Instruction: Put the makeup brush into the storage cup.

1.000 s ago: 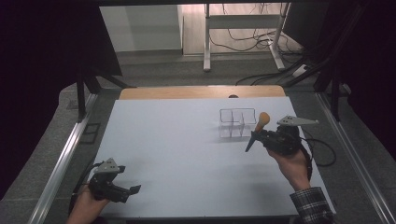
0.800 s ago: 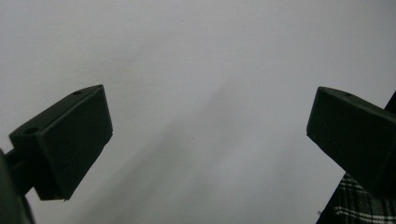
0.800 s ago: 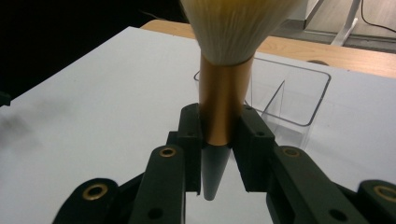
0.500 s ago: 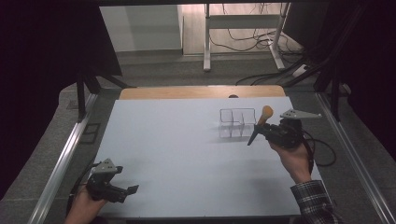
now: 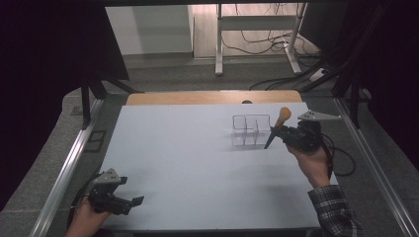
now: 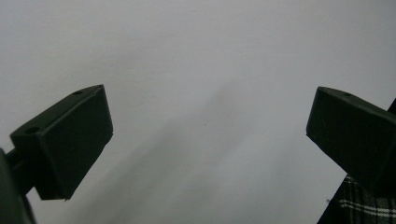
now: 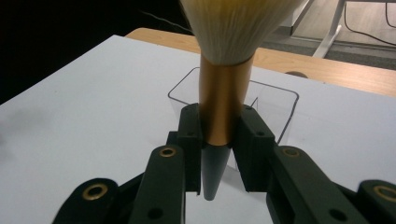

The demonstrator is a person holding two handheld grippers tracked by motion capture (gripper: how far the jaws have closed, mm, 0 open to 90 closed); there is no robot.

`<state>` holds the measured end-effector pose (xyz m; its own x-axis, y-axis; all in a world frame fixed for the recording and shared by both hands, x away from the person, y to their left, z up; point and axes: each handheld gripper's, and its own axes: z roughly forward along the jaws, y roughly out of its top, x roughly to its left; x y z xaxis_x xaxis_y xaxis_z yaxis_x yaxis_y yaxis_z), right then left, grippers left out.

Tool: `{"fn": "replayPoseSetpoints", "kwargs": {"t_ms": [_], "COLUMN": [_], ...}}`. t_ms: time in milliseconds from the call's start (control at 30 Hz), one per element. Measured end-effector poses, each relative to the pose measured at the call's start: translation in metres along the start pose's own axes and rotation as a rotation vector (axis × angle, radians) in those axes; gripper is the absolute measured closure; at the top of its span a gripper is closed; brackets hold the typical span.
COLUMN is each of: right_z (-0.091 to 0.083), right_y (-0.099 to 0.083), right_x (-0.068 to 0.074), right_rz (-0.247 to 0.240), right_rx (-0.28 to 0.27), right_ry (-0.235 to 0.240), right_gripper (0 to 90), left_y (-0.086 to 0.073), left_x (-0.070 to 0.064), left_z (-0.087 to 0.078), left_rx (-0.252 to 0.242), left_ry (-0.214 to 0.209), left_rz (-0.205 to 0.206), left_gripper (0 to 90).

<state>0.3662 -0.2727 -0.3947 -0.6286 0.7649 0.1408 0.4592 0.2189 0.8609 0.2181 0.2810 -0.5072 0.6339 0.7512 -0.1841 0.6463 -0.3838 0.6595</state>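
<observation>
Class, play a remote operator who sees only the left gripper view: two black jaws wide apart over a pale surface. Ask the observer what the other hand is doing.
Operator: Is the right hand-held gripper holding anything?
Observer: Yes. The right hand-held gripper is shut on a makeup brush, clamped at its gold ferrule.
Operator: Which way does the brush point?
Observer: Bristles up, dark pointed handle tip down, tilted in the high view.
Operator: What is near it?
Observer: A clear divided organizer stands on the table, just left of the brush tip in the high view.

No text, label or number can be read anywhere.
</observation>
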Motion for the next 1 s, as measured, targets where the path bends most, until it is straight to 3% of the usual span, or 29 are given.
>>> {"fn": "replayPoseSetpoints", "kwargs": {"t_ms": [1000], "right_z": [0.005], "right_y": [0.023], "right_x": [-0.008], "right_rz": [0.005], "right_rx": [-0.045], "right_ry": [-0.036], "right_gripper": [73.3], "left_y": [0.001], "left_x": [-0.003], "left_z": [0.003], "left_rx": [0.027], "left_ry": [-0.009], "left_rz": [0.024], "left_gripper": [1.0]}}
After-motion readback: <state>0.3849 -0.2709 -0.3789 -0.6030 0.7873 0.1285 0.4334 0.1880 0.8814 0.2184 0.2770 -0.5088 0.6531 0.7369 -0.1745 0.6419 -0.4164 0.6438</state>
